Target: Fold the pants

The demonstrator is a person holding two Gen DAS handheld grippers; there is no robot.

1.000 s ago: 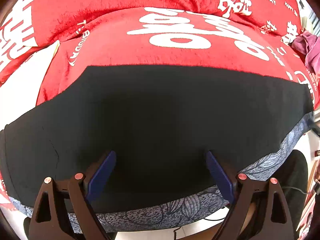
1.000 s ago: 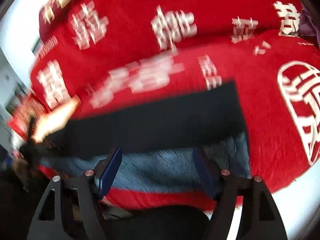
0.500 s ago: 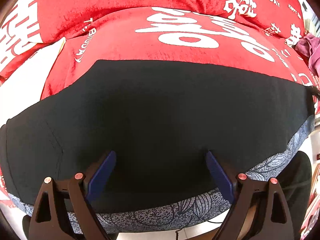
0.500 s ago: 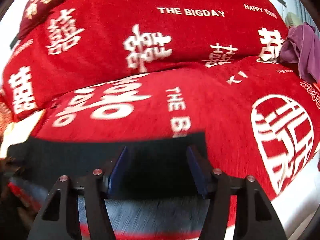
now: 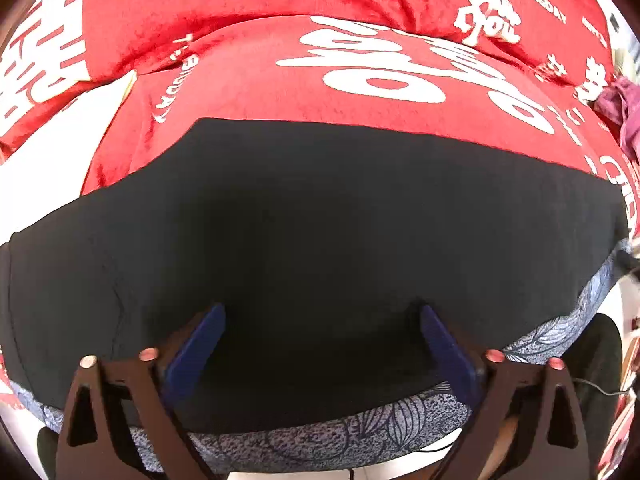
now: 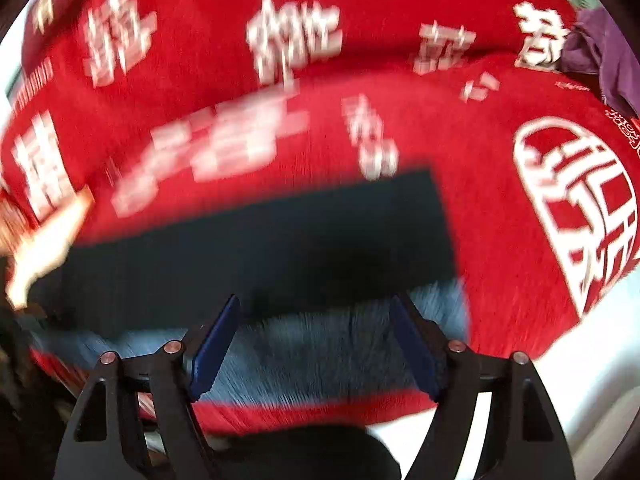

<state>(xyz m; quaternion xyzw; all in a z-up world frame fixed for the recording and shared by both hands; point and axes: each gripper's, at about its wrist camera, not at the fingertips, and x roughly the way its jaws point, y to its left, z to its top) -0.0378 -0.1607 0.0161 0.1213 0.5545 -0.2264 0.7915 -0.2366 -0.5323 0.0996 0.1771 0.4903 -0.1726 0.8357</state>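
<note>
Lying flat across the near part of the left wrist view, the black pants (image 5: 320, 240) form one broad, smooth dark panel with a straight far edge and a faint seam line on the left side. Under their near edge a strip of grey-blue fabric with a leaf print (image 5: 320, 436) shows, on which the pants partly rest. The left gripper (image 5: 322, 320) points steeply down over the pants, its blue pads (image 5: 196, 344) spread wide; its jaws have just been opening further, and nothing is pinched between them, only the flat cloth lying below. Beyond the pants spreads a red blanket with large white characters (image 5: 360, 72), bunched into a fold at the back. A purple cloth (image 5: 624, 108) sits at the far right edge, and a white surface shows at the left.

From the right wrist view, which is blurred, the pants (image 6: 280, 240) show their right end, a squared corner lying on the red blanket (image 6: 500, 220). The grey-blue fabric (image 6: 312, 352) sticks out beneath their near edge. The right gripper (image 6: 316, 320) hangs over that strip with its jaws well apart; they have just been opening, and they grip nothing. The purple cloth (image 6: 600, 56) lies at the upper right, and a white surface shows at the lower right.
</note>
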